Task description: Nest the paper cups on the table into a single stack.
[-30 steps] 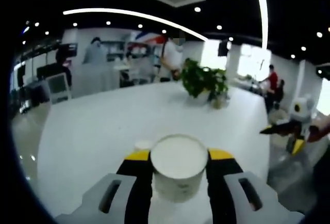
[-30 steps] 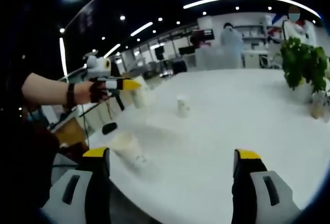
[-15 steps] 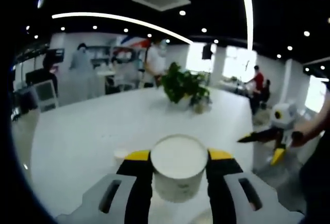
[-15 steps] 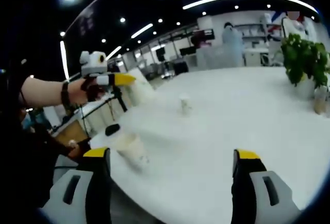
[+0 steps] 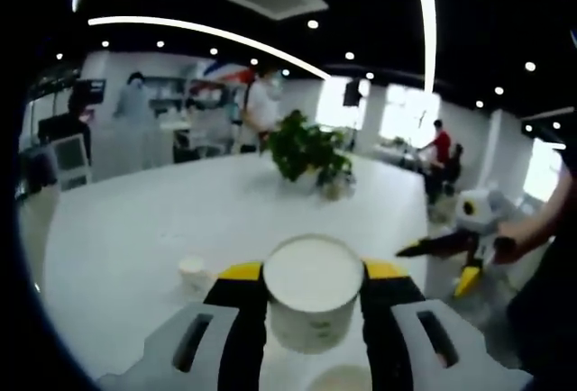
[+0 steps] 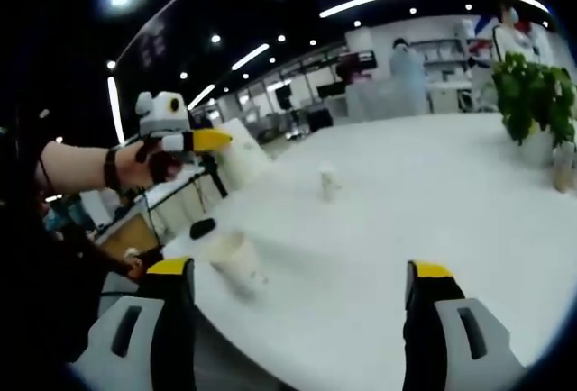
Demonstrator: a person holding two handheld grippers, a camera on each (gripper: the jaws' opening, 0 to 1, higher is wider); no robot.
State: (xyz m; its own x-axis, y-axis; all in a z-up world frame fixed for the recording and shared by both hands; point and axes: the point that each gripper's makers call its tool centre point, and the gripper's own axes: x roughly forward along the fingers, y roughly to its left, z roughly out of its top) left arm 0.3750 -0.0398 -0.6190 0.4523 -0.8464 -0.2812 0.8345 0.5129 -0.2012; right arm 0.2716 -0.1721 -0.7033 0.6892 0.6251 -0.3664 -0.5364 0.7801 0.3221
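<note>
The white table [image 5: 135, 220] spans the middle of the left gripper view and most of the right gripper view [image 6: 433, 193], under a dark ceiling with light strips.

In the left gripper view, a plant [image 5: 306, 150] stands on the table just above centre, and people stand in the background at upper left and right. In the right gripper view the plant [image 6: 532, 103] is at the right edge.

The left gripper [image 5: 313, 296] rises from the bottom centre of its own view, its yellow-tipped jaws closed against both sides of a white cup [image 5: 313, 292], held upright with the rim towards the camera. In the right gripper view this gripper [image 6: 194, 141] is at centre left, held up by a hand [image 6: 135, 164] over the table edge, with the held cup pale and blurred beside the yellow tip.

The right gripper [image 6: 297, 274] shows at the bottom of its own view, jaws spread wide with nothing between them. In the left gripper view it [image 5: 451, 245] is at the right, held in a hand [image 5: 509, 247] off the table edge.

A second cup [image 6: 233, 260] stands near the table edge, lower left of centre in the right gripper view; its rim shows at the bottom of the left gripper view [image 5: 341, 379]. A small third cup [image 6: 328, 180] stands farther in, above centre, and is left of the jaws in the left gripper view [image 5: 191, 269].
</note>
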